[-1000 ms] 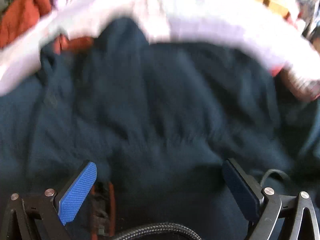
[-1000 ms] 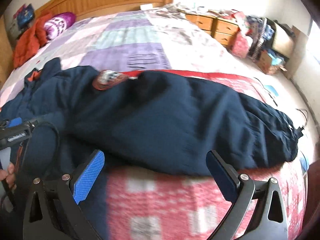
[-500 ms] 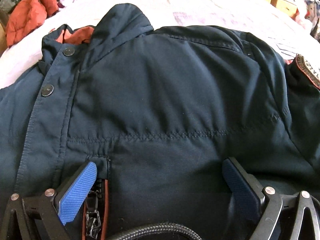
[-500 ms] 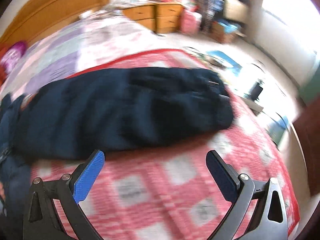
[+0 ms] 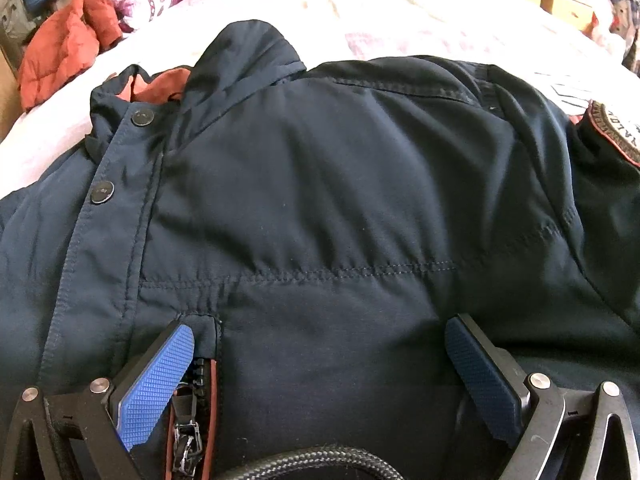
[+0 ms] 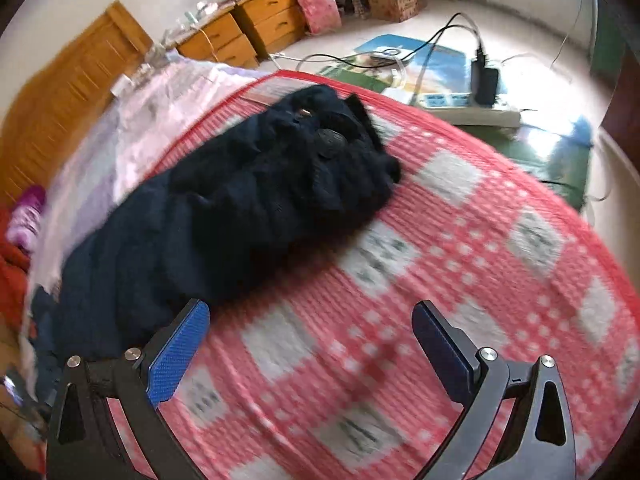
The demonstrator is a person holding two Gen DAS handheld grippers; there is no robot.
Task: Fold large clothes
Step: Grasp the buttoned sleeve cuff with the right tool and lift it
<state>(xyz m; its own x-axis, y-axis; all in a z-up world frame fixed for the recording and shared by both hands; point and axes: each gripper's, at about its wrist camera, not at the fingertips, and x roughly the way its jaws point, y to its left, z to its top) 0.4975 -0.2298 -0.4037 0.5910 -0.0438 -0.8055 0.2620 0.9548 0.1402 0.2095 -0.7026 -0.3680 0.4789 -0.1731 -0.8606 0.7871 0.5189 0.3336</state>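
Fingers [image 5: 156, 380] of both grippers spread, empty, over navy jacket [image 5: 340, 200].

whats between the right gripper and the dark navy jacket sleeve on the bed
Only bare red-and-white checked blanket, seen in the right wrist view; the open right gripper hangs short of the dark navy jacket sleeve.

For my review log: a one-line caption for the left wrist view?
Open left gripper over a navy jacket lying on the bed.

Right of the left gripper's spread jaws, the sleeve patch [image 5: 618, 136] runs off the frame edge, lettering cut short. Ahead of the right gripper's jaws, the blanket [image 6: 460, 248] and jacket sleeve [image 6: 256, 204] smear with motion blur.
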